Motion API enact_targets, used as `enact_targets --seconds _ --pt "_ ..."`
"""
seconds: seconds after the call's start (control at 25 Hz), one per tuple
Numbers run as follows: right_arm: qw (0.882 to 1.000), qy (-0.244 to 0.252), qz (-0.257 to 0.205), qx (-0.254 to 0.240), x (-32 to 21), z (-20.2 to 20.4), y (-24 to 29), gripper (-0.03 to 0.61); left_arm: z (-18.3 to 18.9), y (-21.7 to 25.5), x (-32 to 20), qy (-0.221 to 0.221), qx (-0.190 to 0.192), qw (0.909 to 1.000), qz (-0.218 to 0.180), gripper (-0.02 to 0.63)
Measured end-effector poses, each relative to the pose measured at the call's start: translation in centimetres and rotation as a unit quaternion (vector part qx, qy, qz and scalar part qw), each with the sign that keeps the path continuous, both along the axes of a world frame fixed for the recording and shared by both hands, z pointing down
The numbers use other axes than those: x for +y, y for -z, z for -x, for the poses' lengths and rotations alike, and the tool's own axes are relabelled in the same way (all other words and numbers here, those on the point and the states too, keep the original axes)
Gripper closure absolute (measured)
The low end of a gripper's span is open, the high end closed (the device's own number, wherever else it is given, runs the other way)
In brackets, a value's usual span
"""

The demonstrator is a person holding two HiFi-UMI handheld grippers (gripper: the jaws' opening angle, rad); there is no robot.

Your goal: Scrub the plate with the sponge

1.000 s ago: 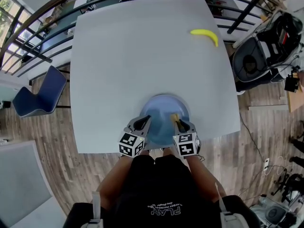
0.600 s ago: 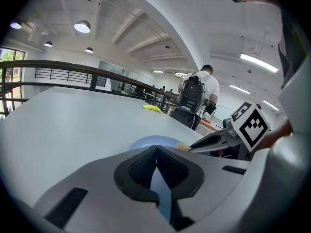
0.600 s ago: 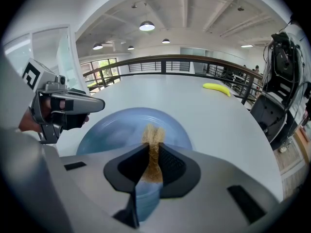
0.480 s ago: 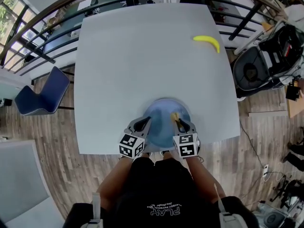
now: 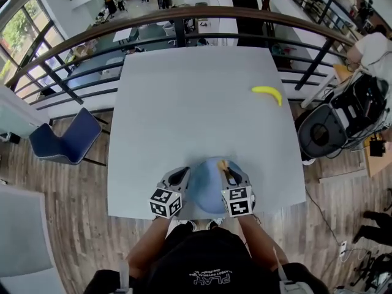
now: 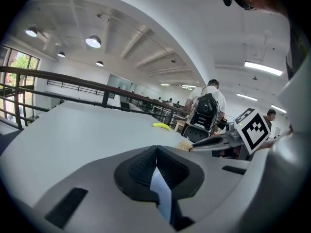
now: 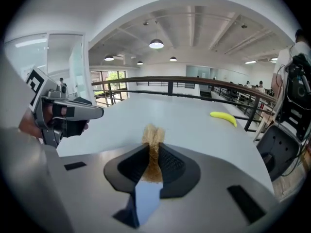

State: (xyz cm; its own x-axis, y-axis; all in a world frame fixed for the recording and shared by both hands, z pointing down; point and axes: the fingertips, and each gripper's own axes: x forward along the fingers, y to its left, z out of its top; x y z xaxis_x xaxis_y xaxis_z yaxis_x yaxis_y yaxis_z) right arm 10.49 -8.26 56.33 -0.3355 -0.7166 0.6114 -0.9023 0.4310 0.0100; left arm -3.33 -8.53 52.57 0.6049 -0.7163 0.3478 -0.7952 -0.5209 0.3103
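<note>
A light blue plate [image 5: 208, 193] lies near the front edge of the white table [image 5: 184, 103]. My left gripper [image 5: 182, 175] is at the plate's left rim and shut on it; a pale blue sliver [image 6: 158, 188] shows between its jaws. My right gripper [image 5: 228, 171] is over the plate's far right part, shut on a tan sponge [image 5: 224, 163]. The sponge [image 7: 154, 140] sticks out past the closed jaws of the right gripper [image 7: 154, 152]. From the left gripper [image 6: 156, 166] I see the right gripper [image 6: 209, 143] with the sponge [image 6: 183, 145] at its tip.
A yellow banana [image 5: 267, 92] lies far back on the table's right side. A metal railing [image 5: 184, 23] runs behind the table. A blue chair [image 5: 64, 139] stands to the left and a black stroller-like seat [image 5: 331, 127] to the right.
The head view has pulled back, so the table looks smaller and sits lower in frame. The sponge now sits nearer the plate's far rim. Both grippers keep their hold.
</note>
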Motion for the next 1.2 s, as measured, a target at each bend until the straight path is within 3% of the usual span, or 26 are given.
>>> enact_targets --seconds 0.32,0.64,0.88,1.2 --pt "0.997 0.001 -0.073 -0.008 -2.8 0.6 6.8 0.511 1.0 5.2 -1.7 -0.003 -0.005 0.9986 -0.052 0.6" --pt "0.991 0.0 -0.13 -0.018 -1.7 2.0 12.4 0.511 2.3 10.2 -0.2 -0.004 -0.007 0.9945 -0.105 0.6" --pt "0.987 0.001 -0.158 -0.013 -2.5 1.5 15.0 0.512 1.5 11.1 -0.5 0.005 0.019 0.9942 -0.105 0.6" --pt "0.985 -0.007 -0.173 -0.016 -2.5 0.6 17.3 0.512 0.3 12.6 -0.6 -0.003 0.015 0.9936 -0.112 0.6"
